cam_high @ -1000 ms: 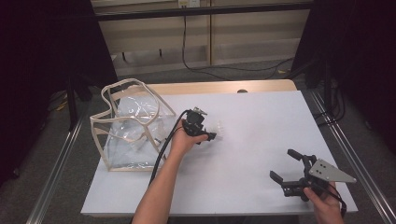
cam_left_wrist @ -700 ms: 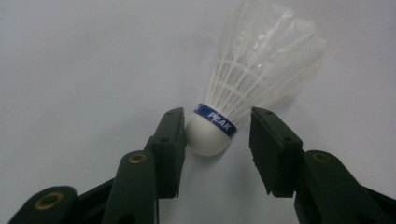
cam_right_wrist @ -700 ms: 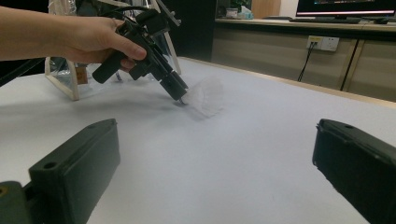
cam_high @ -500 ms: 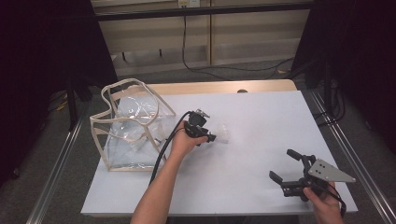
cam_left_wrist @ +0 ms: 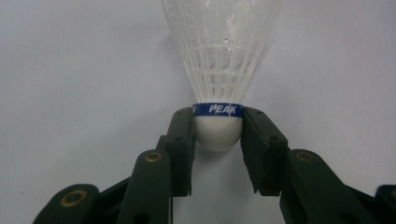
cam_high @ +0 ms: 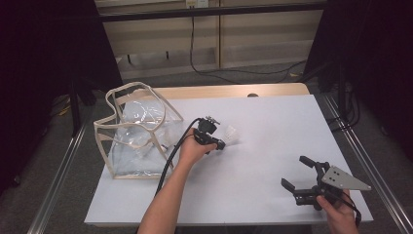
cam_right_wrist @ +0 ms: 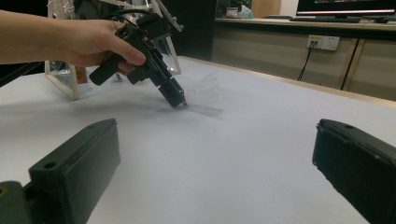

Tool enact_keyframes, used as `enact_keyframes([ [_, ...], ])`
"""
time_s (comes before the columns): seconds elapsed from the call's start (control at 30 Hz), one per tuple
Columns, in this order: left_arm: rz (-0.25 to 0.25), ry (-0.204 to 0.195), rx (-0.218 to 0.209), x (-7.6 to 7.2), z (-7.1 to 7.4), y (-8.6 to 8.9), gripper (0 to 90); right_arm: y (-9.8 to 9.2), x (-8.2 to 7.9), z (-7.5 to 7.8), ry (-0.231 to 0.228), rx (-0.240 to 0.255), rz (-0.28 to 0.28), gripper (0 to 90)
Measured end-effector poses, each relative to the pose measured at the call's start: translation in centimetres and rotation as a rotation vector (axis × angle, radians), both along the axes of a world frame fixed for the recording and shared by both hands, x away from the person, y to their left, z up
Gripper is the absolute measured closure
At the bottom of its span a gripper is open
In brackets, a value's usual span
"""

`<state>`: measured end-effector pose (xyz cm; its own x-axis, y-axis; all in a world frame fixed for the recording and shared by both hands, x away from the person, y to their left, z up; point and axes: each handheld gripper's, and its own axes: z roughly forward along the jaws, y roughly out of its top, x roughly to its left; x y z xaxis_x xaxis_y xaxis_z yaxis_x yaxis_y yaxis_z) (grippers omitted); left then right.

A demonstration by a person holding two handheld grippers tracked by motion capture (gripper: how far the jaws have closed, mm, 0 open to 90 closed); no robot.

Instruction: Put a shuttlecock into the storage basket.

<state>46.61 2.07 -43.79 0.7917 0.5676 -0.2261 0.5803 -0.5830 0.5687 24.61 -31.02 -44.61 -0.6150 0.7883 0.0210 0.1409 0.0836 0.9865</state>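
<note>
The left gripper [cam_high: 220,142] has just been closing its jaws onto the shuttlecock's [cam_left_wrist: 219,88] cork (lying mid-desk [cam_high: 272,146]); next, lift toward the clear bag [cam_high: 139,134]. The right gripper [cam_high: 304,178] waits open.

A white table [cam_high: 272,146] carries a shuttlecock [cam_high: 231,134] and a clear bag [cam_high: 139,139], seemingly holding more.

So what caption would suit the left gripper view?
Left gripper closed on the white cork of a shuttlecock lying on the white table.
</note>
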Motion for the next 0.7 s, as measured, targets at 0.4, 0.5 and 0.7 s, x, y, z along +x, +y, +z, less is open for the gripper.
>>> enact_keyframes([
  [0.4, 0.021, 0.049, -0.019, -0.7, 2.1, 0.7, 65.5, 0.1, -0.1, 0.0, 0.001, 0.001, -0.002, 0.8],
  [0.5, 0.023, 0.058, -0.026, -1.0, 2.8, 0.9, 65.5, 0.1, -0.1, 0.0, 0.0, 0.001, -0.001, 0.7],
  [0.7, 0.026, 0.058, -0.024, -1.2, 3.8, 1.8, 65.5, 0.1, -0.1, 0.0, -0.003, 0.003, -0.001, 0.8],
])
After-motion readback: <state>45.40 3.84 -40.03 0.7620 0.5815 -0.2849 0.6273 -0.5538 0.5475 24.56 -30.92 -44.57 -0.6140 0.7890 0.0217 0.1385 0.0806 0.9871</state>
